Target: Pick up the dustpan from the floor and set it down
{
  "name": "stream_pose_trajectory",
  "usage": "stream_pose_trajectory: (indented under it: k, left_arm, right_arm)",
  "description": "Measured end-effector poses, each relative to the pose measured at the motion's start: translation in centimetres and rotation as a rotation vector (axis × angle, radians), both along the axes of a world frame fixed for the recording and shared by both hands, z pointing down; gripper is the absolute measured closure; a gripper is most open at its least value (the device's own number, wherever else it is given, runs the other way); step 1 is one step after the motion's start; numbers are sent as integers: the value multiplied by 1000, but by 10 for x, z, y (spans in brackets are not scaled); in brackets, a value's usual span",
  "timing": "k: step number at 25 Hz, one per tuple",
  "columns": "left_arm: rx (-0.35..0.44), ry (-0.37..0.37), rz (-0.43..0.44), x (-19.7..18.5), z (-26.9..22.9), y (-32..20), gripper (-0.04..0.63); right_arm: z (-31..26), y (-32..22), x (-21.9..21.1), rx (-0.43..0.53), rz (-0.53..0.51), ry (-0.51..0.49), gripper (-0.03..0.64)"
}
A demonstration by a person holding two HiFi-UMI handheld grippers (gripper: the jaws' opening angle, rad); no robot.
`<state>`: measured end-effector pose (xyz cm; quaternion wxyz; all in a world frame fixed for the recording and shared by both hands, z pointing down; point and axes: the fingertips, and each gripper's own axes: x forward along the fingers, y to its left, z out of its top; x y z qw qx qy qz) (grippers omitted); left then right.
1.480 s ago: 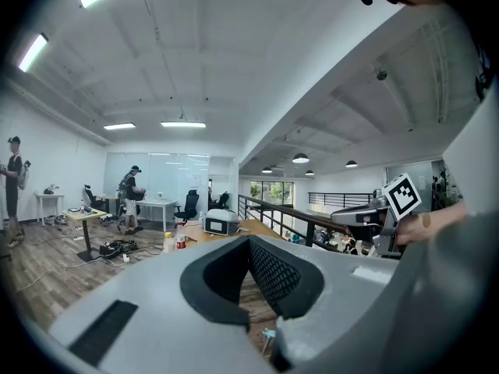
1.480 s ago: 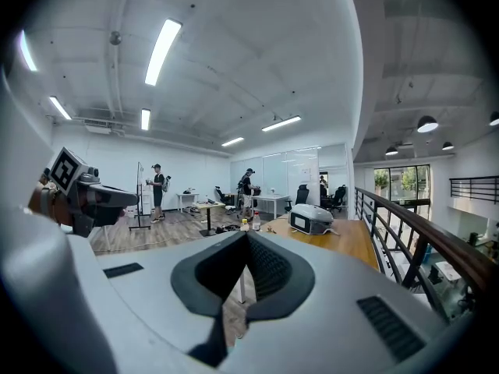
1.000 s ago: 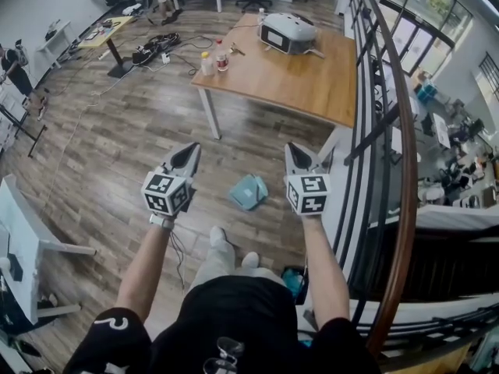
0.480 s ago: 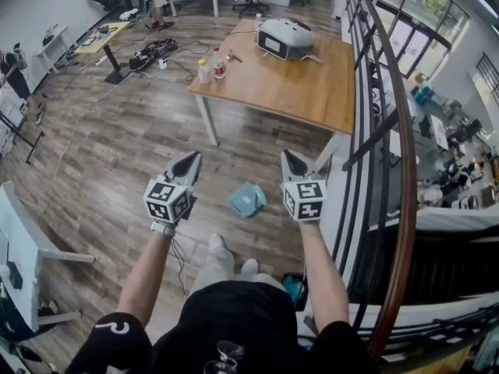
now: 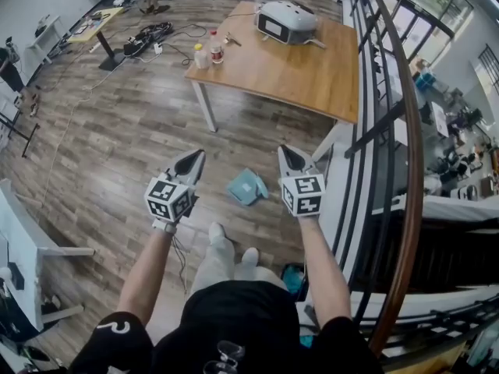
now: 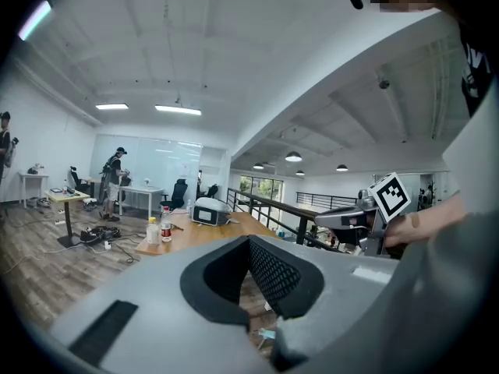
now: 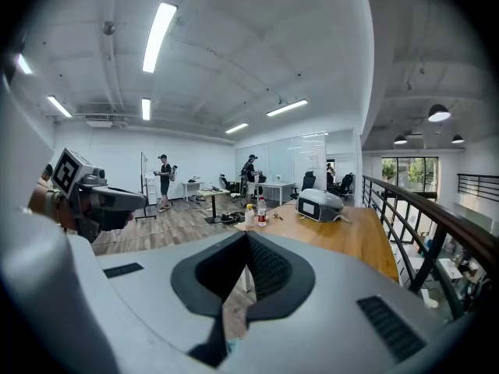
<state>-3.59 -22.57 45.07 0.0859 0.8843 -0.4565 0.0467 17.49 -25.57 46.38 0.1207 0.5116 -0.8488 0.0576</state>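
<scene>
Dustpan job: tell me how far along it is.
Done: nothing; the dustpan lies on the floor. In hand: the left tool and right tool hang above it, either side, both shut and empty. Left: grasp it, lift it, set it down.

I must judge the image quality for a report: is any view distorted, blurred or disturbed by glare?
Head view: strong wide-angle bending, so the dark metal railing with brown handrail curves; the teal plastic dustpan is sharp and evenly lit. Left gripper view: round black borders and fisheye bending. Right gripper view: the long ceiling light strip is bright, yet causes no glare.
</scene>
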Motion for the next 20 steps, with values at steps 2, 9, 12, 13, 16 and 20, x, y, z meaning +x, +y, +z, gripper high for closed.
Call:
stream_pose_trajectory:
  k: [2,9,12,13,16,20]
  left_arm:
    - [-6,1,4,-1,11,-7,597]
    - [-54,12,-16,-9,63,-37,597]
    - [-80,4,-10,-9,88,-50,597]
    - [-89,1,-7,-8,98,-53,597]
    - [-111,-7,-3,-7,129,-65,597]
    - [-141,-1,3,-9,168,-75,597]
  right_arm:
    - [14,-7,-3,-20,-2,2,620]
    - [73,-30,-14,-84,-6,15,620]
    - [99,-42,-12,-111,3,25,620]
    - [110,-45,-10,-125,5,26,620]
    - [144,-56,-7,-155,5,23,620]
    - [189,-66,-8,-192,5,28,620]
